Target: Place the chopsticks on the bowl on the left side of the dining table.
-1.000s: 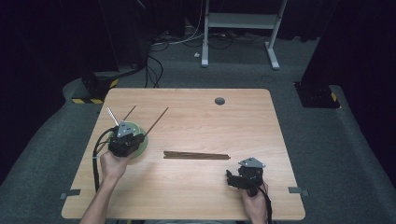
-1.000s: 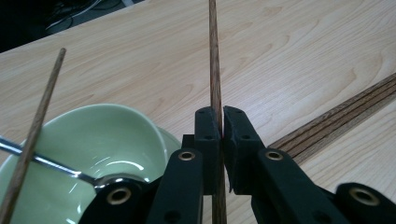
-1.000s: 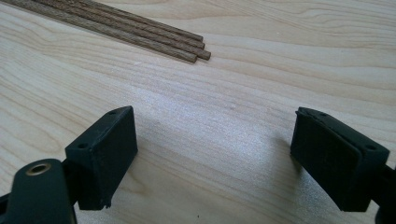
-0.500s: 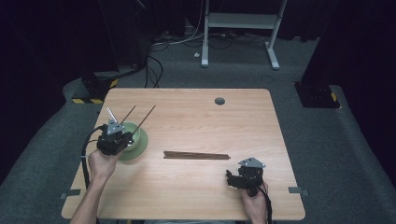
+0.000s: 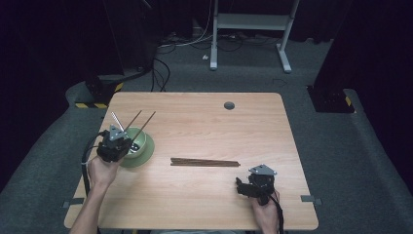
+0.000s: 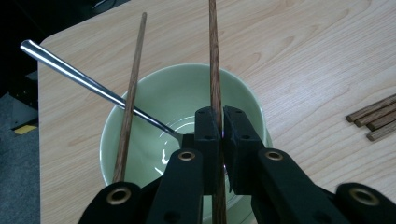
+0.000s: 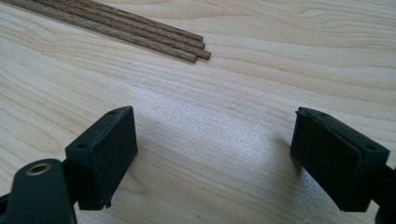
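Wooden chopstick (image 6: 214, 70) clamped in left gripper (image 6: 222, 135), lower end hidden behind jaws; right gripper (image 7: 215, 154) agape.

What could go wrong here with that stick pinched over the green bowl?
The left gripper pinches one chopstick only at its pad tips, so it might swivel or slip. A second chopstick and a metal spoon lean loosely in the bowl; a nudge could knock them out or tip it.
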